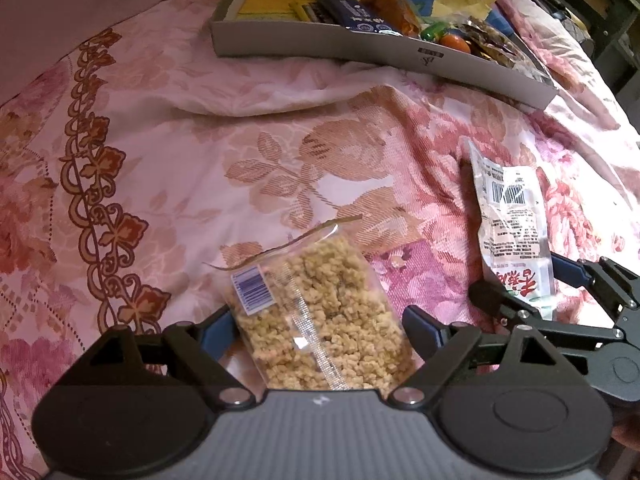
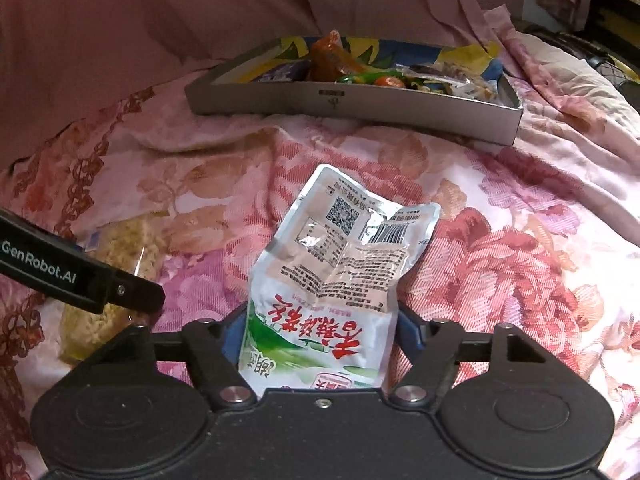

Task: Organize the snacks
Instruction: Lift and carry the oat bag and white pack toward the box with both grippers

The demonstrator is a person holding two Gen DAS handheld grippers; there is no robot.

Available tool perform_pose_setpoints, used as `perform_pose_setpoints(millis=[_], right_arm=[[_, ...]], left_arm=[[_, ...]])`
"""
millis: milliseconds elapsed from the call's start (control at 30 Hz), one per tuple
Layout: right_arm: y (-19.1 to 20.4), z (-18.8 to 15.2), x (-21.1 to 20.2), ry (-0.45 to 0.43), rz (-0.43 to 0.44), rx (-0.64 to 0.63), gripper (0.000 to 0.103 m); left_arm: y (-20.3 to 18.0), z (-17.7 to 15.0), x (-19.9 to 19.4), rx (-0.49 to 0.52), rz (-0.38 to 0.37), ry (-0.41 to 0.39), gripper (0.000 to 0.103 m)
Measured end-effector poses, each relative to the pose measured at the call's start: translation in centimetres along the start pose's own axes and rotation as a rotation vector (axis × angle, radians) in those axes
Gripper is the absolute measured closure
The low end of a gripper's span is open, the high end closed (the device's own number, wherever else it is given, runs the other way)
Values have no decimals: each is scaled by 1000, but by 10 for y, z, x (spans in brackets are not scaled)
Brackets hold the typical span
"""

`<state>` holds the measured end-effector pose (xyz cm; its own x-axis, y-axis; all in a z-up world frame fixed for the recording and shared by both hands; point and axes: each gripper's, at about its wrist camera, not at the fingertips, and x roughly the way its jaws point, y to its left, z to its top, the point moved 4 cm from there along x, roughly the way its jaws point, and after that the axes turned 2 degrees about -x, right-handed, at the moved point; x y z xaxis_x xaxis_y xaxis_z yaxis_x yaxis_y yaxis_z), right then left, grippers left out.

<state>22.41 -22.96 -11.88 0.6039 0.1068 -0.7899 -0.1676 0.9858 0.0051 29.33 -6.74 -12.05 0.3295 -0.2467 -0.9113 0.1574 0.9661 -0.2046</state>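
Pick-up step: your left gripper (image 1: 316, 328) straddles the clear granola bag (image 1: 320, 320), right gripper (image 2: 320, 328) straddles the white pouch (image 2: 332, 280), both lying on the floral bedspread (image 1: 160, 160). Whether fingers are pinching yet: can't tell. Next, prob. firm both grips, then lift & carry to the grey tray (image 2: 360, 100) w/ other snacks, beyond both packs

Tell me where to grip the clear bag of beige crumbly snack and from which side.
Grip the clear bag of beige crumbly snack across its near, full end, coming from the near side along the bed. It lies flat, long axis pointing away, and the left gripper already straddles that end. The far sealed edge is thin and floppy.
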Motion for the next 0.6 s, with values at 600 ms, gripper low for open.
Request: perform_pose_setpoints(millis=[600], right_arm=[[28, -1, -13, -143, -131, -314, 49]], left_arm=[[8, -2, -22, -47, -25, -94, 14]])
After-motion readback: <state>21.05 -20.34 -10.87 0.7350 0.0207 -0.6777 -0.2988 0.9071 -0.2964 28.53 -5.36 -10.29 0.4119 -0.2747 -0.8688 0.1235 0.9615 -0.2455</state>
